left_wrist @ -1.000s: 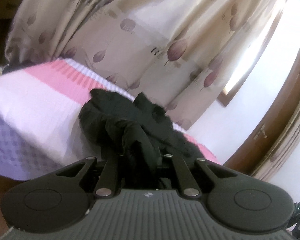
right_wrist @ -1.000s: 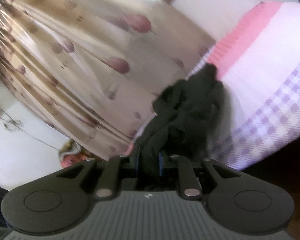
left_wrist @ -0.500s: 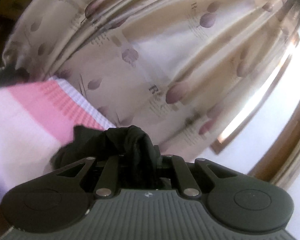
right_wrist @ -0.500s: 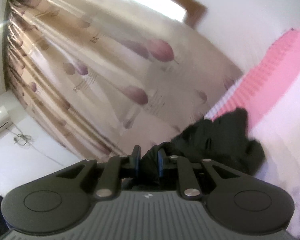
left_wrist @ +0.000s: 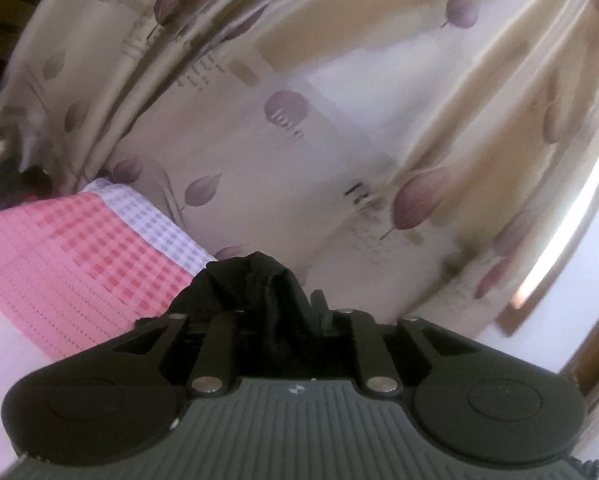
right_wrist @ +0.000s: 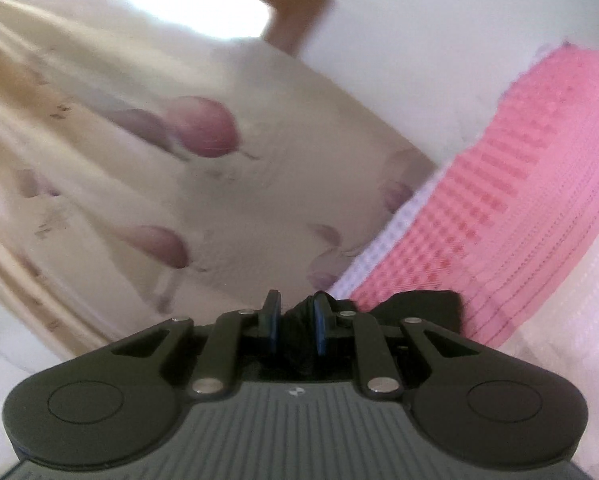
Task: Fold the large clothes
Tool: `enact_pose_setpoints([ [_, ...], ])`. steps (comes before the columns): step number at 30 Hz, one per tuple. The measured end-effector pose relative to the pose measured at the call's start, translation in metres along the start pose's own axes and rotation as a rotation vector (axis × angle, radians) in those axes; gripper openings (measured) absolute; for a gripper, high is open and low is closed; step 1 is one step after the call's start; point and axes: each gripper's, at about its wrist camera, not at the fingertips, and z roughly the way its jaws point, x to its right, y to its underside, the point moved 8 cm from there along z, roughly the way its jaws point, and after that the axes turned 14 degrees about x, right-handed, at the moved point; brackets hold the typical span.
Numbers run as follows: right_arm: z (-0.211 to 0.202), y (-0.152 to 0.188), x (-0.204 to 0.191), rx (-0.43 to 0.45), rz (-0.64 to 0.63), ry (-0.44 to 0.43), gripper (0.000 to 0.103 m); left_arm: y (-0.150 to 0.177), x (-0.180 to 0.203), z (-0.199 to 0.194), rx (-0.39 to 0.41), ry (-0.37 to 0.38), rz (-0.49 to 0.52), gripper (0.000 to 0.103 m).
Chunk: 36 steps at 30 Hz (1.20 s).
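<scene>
A black garment (left_wrist: 243, 288) is bunched between the jaws of my left gripper (left_wrist: 283, 300). Those jaws are opening, and the cloth still fills the gap and hides the left finger. The right finger (left_wrist: 319, 304) shows beside the cloth. In the right wrist view my right gripper (right_wrist: 296, 312) is shut on another part of the black garment (right_wrist: 419, 308), with a fold pinched between its blue pads (right_wrist: 274, 322). Both grippers are low over the far end of the bed (left_wrist: 79, 248), with little of the garment showing past them.
The bed cover (right_wrist: 519, 200) is pink, white and lilac check. A beige curtain (left_wrist: 299, 120) with purple leaf prints hangs close behind the bed's far edge, and also fills the left of the right wrist view (right_wrist: 139, 160). A brown window frame (right_wrist: 295, 16) sits above.
Both grippers have carried the black garment across the bed toward the curtain. The curtain now looms much larger, and far less of the garment and bed shows ahead of either gripper.
</scene>
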Motion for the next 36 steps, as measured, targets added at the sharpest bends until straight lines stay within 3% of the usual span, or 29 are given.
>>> enact_pose_setpoints([
  [3,0.018,0.003,0.017,0.011,0.022,0.042,0.018,0.013,-0.006,0.02,-0.008,-0.033,0.037,0.023],
  [6,0.027,0.001,0.028,0.039,0.015,0.078,0.02,0.021,-0.01,0.033,-0.016,-0.043,0.057,0.036],
  [9,0.027,-0.006,0.034,0.086,0.052,0.078,0.023,0.025,-0.013,0.04,-0.004,-0.049,0.039,0.061],
  [11,0.023,-0.008,0.03,0.103,0.052,0.071,0.041,0.023,-0.012,0.039,0.031,-0.062,0.048,0.09],
  [14,0.022,0.002,0.009,0.079,-0.051,0.048,0.046,0.015,-0.004,0.032,0.124,-0.081,0.12,0.098],
  [16,0.029,0.02,-0.015,0.022,-0.164,0.013,0.046,0.019,0.007,0.033,0.094,-0.032,0.116,0.094],
  [18,0.042,0.052,-0.047,-0.063,-0.31,-0.045,0.046,0.03,0.025,0.038,0.038,0.043,0.126,0.083],
  [20,0.059,0.092,-0.077,-0.152,-0.46,-0.101,0.046,0.051,0.05,0.047,-0.048,0.127,0.172,0.054],
  [22,0.078,0.137,-0.104,-0.228,-0.608,-0.154,0.046,0.076,0.074,0.057,-0.126,0.19,0.229,0.036],
  [25,0.11,0.193,-0.127,-0.308,-0.736,-0.206,0.045,0.11,0.099,0.077,-0.211,0.257,0.281,0.032],
  [29,0.152,0.249,-0.124,-0.433,-0.882,-0.199,0.044,0.138,0.107,0.103,-0.252,0.316,0.368,0.032],
  [33,0.174,0.27,-0.095,-0.486,-0.951,-0.153,0.041,0.159,0.076,0.135,-0.275,0.264,0.485,0.032],
  [34,0.177,0.272,-0.086,-0.484,-0.93,-0.148,0.04,0.163,0.062,0.143,-0.286,0.233,0.474,0.032],
  [36,0.177,0.272,-0.077,-0.456,-0.889,-0.166,0.039,0.167,0.034,0.153,-0.295,0.176,0.392,0.023],
])
